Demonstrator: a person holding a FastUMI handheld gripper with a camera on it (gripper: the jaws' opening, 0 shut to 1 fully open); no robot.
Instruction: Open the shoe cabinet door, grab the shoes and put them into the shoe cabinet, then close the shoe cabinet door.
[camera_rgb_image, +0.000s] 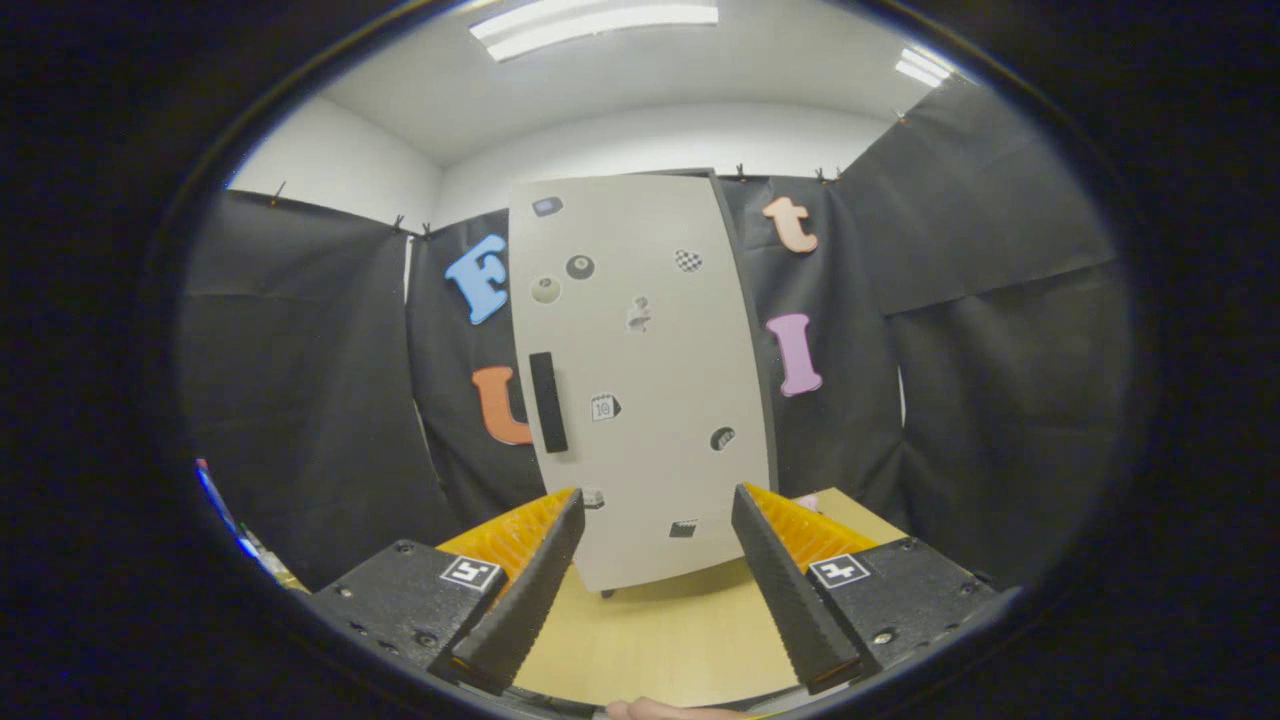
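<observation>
I note the gripper (655, 505) fingers spread apart, grasping nothing; the shoe cabinet (640, 380) stands ahead on the counter (660, 630), door closed.

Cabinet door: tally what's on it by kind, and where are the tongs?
Black handle: 1
Small stickers: 10
Total: 11
The shoe cabinet door is closed; the tongs are open, short of it, gripping nothing.
</observation>
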